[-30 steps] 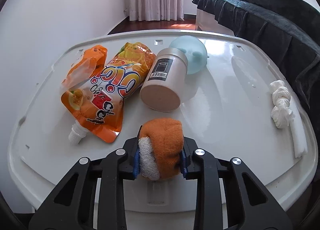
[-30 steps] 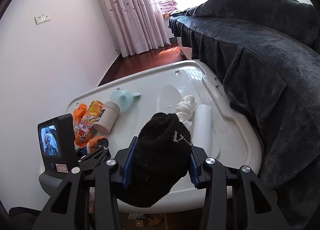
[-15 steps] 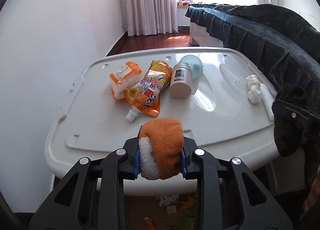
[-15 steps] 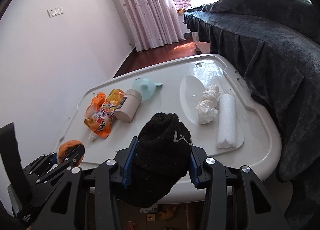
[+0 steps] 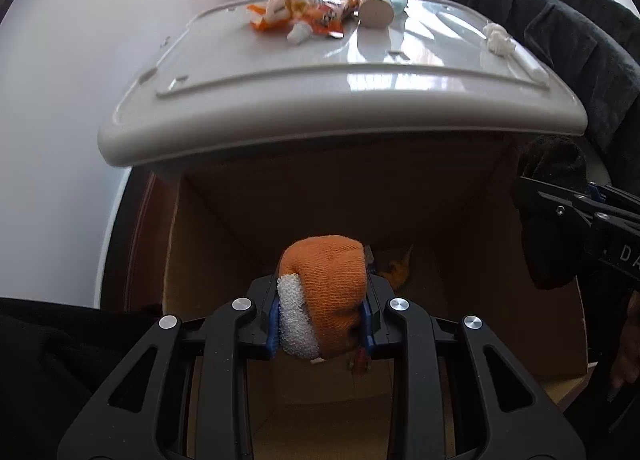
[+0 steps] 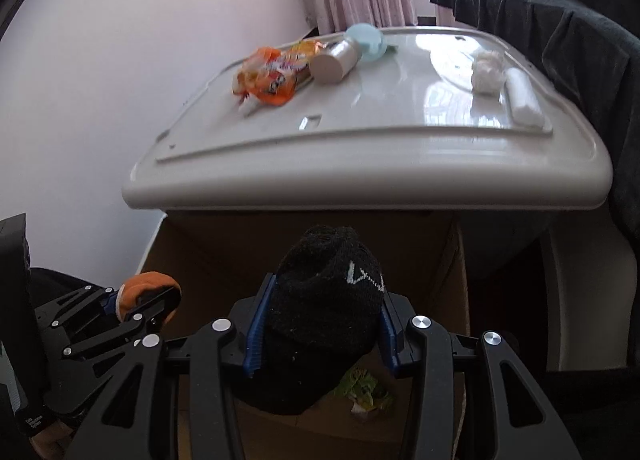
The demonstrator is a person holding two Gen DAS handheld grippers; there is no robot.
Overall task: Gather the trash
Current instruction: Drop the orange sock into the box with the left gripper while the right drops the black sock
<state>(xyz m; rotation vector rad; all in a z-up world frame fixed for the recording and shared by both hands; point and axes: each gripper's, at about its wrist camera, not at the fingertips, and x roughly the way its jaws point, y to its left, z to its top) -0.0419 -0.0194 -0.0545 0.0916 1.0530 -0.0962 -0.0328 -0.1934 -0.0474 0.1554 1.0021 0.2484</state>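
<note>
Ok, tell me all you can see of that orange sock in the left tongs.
The orange sock is a bunched knit bundle with a white fuzzy patch on its left side. The left tongs are shut on it, blue pads pressing both sides. It hangs above the open cardboard box below the white lid's edge, touching nothing else. The right view shows its rounded tip.

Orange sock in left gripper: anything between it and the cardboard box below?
Nothing visible. The orange knitted sock, clamped in the left gripper, hangs over the open brown cardboard box. The white plastic tabletop overhangs only the box's far side. Some trash lies on the box floor.
</note>
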